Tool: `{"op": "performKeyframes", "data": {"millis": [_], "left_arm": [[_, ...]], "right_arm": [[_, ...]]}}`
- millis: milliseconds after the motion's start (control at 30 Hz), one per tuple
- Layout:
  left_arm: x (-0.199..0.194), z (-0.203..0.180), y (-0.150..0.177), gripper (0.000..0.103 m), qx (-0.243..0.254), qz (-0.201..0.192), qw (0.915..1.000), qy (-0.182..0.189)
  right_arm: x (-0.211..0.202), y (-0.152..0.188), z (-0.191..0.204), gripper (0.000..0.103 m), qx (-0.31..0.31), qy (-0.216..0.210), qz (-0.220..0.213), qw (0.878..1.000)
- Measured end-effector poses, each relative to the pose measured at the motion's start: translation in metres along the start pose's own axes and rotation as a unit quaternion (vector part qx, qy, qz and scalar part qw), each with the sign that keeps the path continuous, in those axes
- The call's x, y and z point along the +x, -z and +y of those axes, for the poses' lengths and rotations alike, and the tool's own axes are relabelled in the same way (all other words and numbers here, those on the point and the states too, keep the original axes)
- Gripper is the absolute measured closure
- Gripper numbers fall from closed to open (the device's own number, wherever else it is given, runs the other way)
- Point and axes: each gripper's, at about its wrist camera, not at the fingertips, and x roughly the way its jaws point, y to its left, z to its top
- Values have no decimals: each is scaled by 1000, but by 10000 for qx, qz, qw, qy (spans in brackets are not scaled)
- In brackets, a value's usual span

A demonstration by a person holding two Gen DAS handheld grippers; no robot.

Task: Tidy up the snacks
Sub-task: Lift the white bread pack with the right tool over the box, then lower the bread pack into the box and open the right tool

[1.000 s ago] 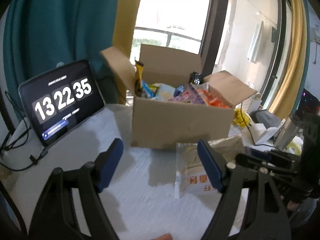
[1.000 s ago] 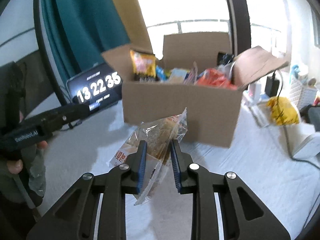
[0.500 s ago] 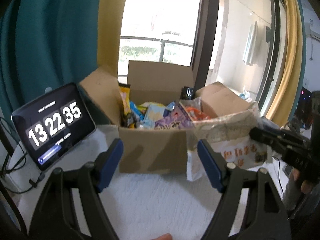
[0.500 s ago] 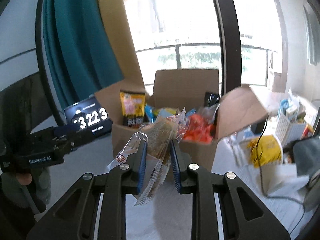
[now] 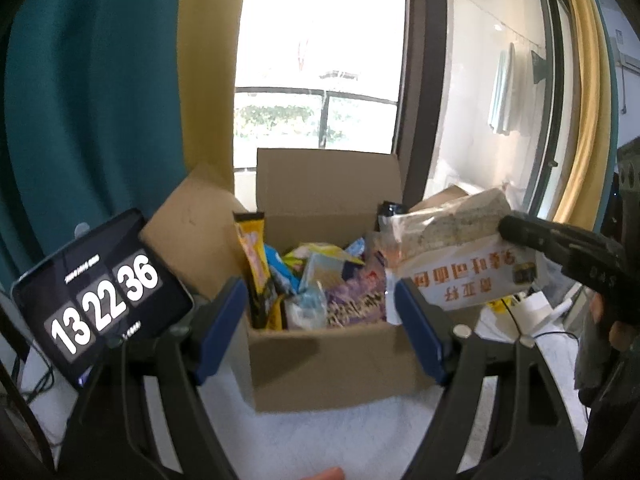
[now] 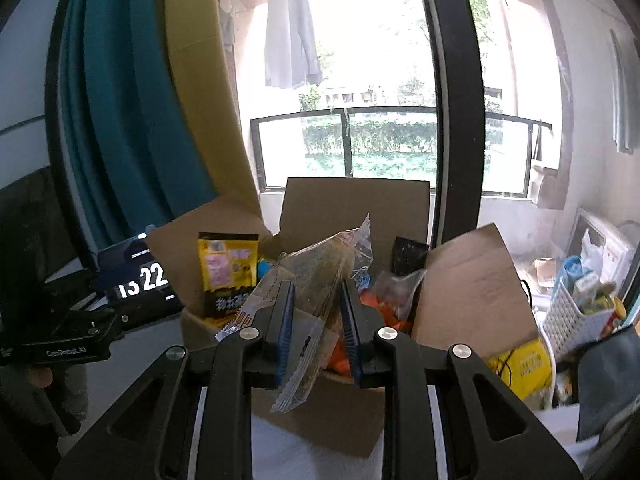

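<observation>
The right gripper (image 6: 316,324) pinches a light, crinkly snack packet (image 6: 316,280) mid-body, above the open cardboard box (image 6: 320,408); its soft slippery film suits that grip. The left gripper (image 5: 320,328) stands wide open, empty

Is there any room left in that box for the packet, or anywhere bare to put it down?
The cardboard box is crowded with snacks; only its far side, below the back flap, looks looser. The white table in front of it is bare.

Snack packets (image 5: 320,280) fill the cardboard box (image 5: 332,364); tablet (image 5: 100,296) just left of it.
</observation>
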Motion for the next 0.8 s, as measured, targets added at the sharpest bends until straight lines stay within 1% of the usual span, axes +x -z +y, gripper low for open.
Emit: {"op": "performKeyframes", "data": {"millis": [200, 433, 567, 800], "left_arm": [[30, 7, -11, 25, 88, 55, 9999, 30], [58, 20, -10, 25, -15, 242, 9997, 52], [65, 23, -9, 25, -17, 313, 9995, 52], [77, 28, -5, 25, -59, 465, 9989, -17]], "right_arm": [[44, -2, -4, 78, -59, 71, 235, 9997], [92, 11, -1, 78, -62, 34, 657, 9978], [113, 19, 2, 78, -64, 53, 836, 9965], [131, 28, 0, 78, 36, 105, 1022, 9947]]}}
